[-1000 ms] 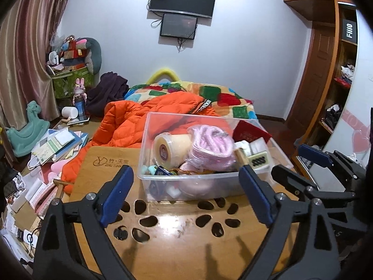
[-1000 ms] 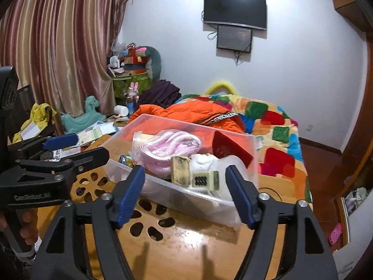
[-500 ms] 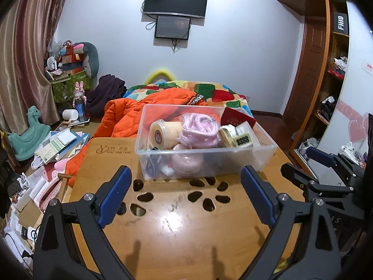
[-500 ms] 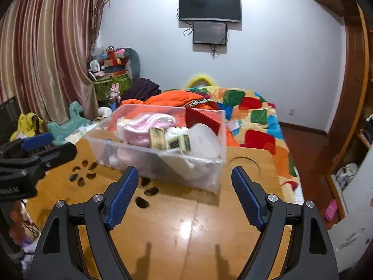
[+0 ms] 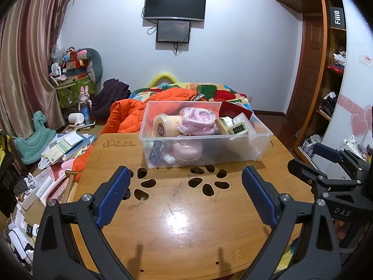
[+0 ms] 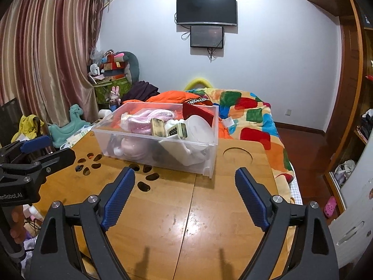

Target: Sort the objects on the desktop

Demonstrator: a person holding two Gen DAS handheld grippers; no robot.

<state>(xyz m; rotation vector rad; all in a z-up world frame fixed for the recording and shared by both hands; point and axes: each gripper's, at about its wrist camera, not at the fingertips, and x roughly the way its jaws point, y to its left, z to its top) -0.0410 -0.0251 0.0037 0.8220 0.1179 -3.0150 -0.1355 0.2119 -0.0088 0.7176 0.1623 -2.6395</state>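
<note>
Both claws have been drawn back from the bin (image 5: 205, 137), now well ahead of them; the left claw (image 5: 184, 196) is held apart and empty, the right claw (image 6: 184, 196) is being opened on nothing; the desk (image 5: 186, 221) sorting is judged done.

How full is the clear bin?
Nearly full: the clear bin holds a pink pouch, jar and boxes piled to its rim.

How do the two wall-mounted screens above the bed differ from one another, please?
The upper screen is wider and curved; the lower screen is smaller and flat. The upper one looks uniformly black, while the lower one shows faint reddish reflections and has cables dangling beside it. Both are dark, rectangular and fixed to the white wall.
</note>
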